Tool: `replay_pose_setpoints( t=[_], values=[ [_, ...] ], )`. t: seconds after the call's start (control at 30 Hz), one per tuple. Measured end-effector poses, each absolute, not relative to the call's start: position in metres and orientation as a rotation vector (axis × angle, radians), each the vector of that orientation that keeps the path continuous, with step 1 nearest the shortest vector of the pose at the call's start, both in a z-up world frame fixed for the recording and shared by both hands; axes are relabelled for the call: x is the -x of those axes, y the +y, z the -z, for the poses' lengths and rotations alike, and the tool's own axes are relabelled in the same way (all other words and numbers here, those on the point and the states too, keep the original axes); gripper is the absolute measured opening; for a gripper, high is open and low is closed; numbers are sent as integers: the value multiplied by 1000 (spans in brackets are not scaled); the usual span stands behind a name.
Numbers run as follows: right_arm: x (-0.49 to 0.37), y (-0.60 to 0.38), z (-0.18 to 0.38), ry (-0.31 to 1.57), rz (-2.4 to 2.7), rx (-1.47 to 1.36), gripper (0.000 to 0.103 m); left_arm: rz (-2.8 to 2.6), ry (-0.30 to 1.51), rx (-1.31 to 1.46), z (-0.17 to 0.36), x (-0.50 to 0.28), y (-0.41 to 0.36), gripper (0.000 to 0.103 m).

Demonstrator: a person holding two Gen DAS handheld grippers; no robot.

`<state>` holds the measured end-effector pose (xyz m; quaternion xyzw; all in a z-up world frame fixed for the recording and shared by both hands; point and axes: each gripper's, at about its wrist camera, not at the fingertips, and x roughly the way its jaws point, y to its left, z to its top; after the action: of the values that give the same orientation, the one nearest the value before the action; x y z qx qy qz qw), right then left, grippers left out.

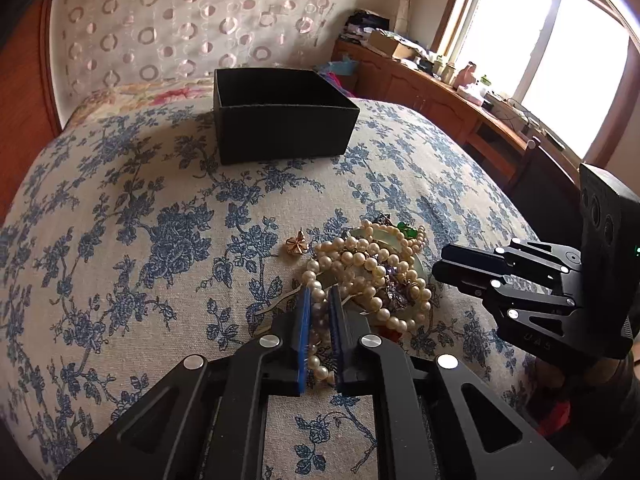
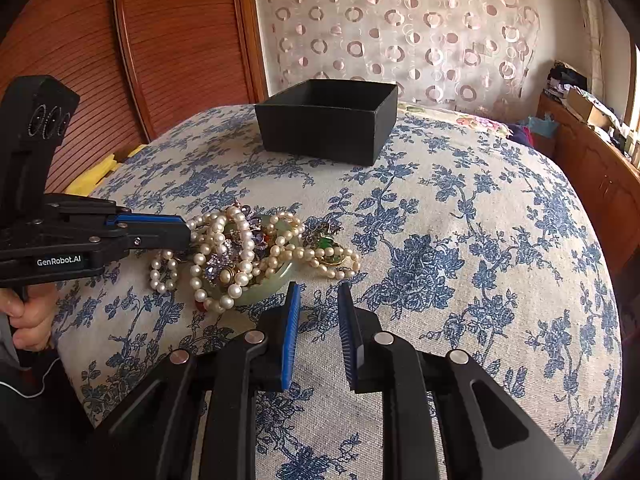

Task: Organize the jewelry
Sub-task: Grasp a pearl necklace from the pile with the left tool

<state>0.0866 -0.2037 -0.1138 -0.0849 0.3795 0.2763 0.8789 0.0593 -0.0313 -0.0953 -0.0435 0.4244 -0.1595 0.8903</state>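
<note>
Our left gripper [image 1: 319,332] is clamped on a pearl strand [image 1: 316,320] at the pile [image 2: 256,256]; right gripper [image 2: 318,336] hangs open beside it. Box [image 1: 280,116] sits well apart. Risk: strands are tangled, so lifting likely drags the whole pile, bangle [image 2: 256,292] included.

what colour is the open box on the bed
Black, inside and out; the box shows best in the right wrist view.

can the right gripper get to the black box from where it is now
Probably yes. The right gripper is open and holds nothing, and only bare floral cloth lies between it and the black box. The jewelry pile sits off to its left, out of that path.
</note>
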Motion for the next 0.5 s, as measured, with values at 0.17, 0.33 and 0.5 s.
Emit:
replay_pose_setpoints(
  t=[0.17, 0.33, 0.5],
  values=[
    [-86, -203, 115, 795, -580, 182, 21, 316, 825, 111, 80, -54, -21, 6],
    [-87, -202, 116, 801, -580, 183, 21, 308, 752, 139, 54, -43, -8, 6],
    [-88, -202, 116, 807, -578, 185, 21, 289, 690, 145, 33, -33, 1, 6]
  ],
)
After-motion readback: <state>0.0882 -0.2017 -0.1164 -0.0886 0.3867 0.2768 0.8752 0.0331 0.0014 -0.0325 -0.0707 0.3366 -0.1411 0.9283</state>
